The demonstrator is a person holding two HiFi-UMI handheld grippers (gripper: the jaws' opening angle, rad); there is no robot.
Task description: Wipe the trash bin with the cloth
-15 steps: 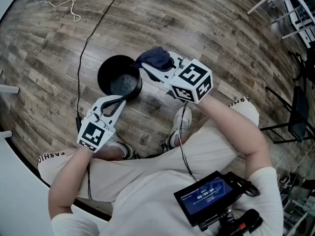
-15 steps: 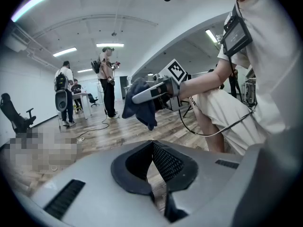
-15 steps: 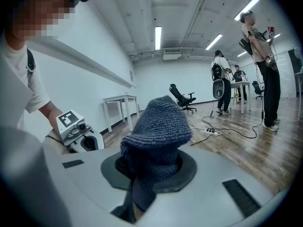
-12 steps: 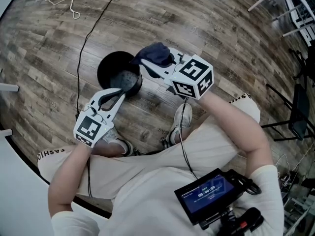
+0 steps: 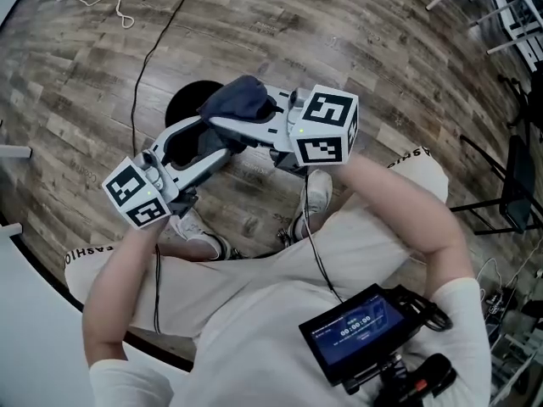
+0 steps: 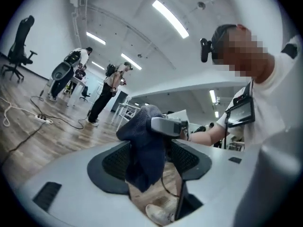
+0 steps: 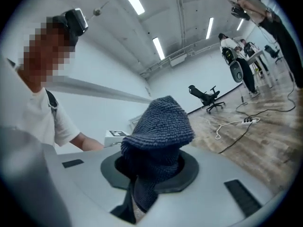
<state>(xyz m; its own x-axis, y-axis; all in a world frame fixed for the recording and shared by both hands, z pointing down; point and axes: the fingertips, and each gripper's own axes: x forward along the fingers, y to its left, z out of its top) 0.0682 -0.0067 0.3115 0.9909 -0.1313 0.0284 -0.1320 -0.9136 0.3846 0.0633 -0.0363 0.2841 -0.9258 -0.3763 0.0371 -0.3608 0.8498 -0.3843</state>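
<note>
The black trash bin (image 5: pixel 180 107) stands on the wooden floor, largely covered from above by both grippers. My right gripper (image 5: pixel 233 117) points left over it and is shut on a bunched dark blue cloth (image 5: pixel 243 98). In the right gripper view the cloth (image 7: pixel 161 126) rises in a hood over that gripper (image 7: pixel 151 174). My left gripper (image 5: pixel 212 138) reaches up and right towards it, open. In the left gripper view the cloth (image 6: pixel 144 150) hangs in the wide gap of the left gripper (image 6: pixel 152 163), clear of the pads, with one of the right gripper's fingers (image 6: pixel 168 126) clamped on its top.
A black cable (image 5: pixel 148 58) runs across the floor past the bin, and a white cord (image 5: pixel 119 11) lies at the back left. The person's shoes (image 5: pixel 316 200) are just in front of the bin. Chair legs (image 5: pixel 501 24) stand at the right. People (image 6: pixel 106 93) stand far off.
The left gripper has come off the bin's near rim, risen and swung level, its jaws now on either side of the hanging cloth. The right gripper has carried the cloth leftward over the bin.
</note>
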